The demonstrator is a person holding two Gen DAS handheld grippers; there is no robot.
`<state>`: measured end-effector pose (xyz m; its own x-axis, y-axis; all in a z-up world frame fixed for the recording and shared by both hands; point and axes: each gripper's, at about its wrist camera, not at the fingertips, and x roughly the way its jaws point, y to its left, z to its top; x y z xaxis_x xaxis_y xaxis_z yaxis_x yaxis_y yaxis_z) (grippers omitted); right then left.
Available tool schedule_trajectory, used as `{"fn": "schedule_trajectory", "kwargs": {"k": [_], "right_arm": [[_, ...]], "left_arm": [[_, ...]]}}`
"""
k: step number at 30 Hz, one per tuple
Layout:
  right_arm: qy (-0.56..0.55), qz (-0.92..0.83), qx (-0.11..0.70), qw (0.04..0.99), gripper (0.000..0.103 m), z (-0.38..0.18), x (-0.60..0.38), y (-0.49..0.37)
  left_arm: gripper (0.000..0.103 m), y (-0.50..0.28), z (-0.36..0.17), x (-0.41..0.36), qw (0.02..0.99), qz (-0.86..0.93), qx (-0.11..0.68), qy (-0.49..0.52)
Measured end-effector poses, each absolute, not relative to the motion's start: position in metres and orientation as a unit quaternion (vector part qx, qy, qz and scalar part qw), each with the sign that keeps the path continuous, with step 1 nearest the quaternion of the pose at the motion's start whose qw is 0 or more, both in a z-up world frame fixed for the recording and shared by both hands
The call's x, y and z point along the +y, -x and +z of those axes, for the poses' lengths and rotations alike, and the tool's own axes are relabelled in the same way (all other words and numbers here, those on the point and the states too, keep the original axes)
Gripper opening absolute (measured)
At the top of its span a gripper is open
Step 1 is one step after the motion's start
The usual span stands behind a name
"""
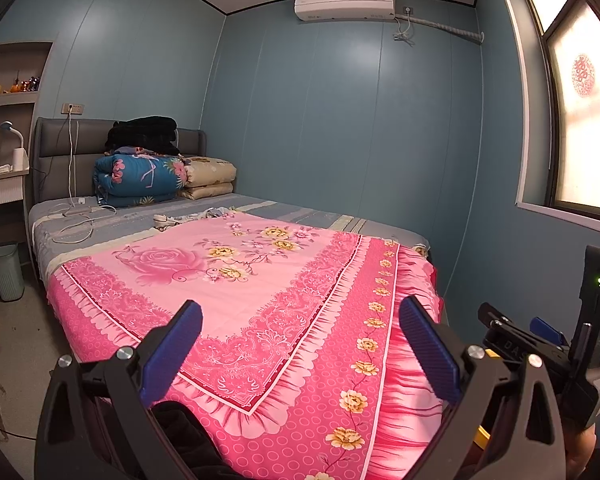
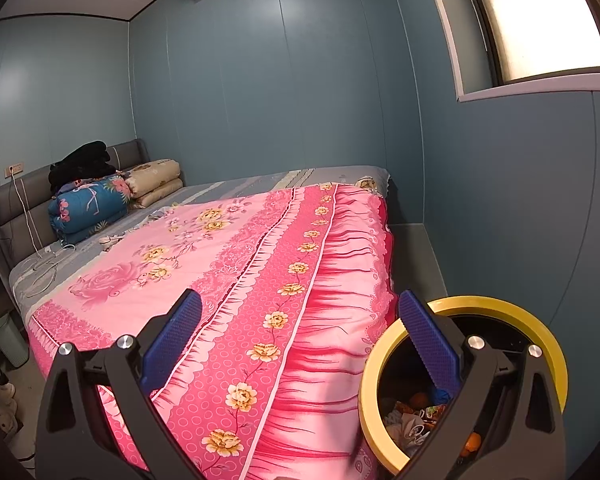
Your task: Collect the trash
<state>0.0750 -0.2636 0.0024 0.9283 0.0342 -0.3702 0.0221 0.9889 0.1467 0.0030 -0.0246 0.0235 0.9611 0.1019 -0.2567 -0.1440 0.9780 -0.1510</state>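
My left gripper [image 1: 300,344] is open and empty, held above the foot of a bed with a pink floral cover [image 1: 260,280]. My right gripper [image 2: 300,340] is open and empty over the bed's right corner. Below it stands a yellow-rimmed trash bin [image 2: 370,392] holding wrappers and orange peel [image 2: 412,420]. Small crumpled scraps [image 1: 172,220] lie on the grey sheet near the top of the pink cover; they also show in the right wrist view [image 2: 112,238]. The right gripper's body [image 1: 560,340] shows at the right edge of the left wrist view.
Folded quilts [image 1: 140,180] and dark clothes [image 1: 144,132] sit by the headboard. White cables [image 1: 76,220] lie on the sheet. A pale green bin [image 1: 6,272] stands on the floor left of the bed. Blue walls close in behind and to the right.
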Motion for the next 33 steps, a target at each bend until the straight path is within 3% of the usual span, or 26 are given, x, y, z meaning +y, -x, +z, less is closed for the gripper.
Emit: {"fn": "schedule_trajectory", "kwargs": {"k": [33], "right_arm": [[-0.078,-0.001,0.195,0.978,0.095,0.0003,-0.2628,-0.0760]], "left_arm": [[0.095,-0.0049,0.0201,-0.0251,0.986,0.051,0.139,0.082]]}}
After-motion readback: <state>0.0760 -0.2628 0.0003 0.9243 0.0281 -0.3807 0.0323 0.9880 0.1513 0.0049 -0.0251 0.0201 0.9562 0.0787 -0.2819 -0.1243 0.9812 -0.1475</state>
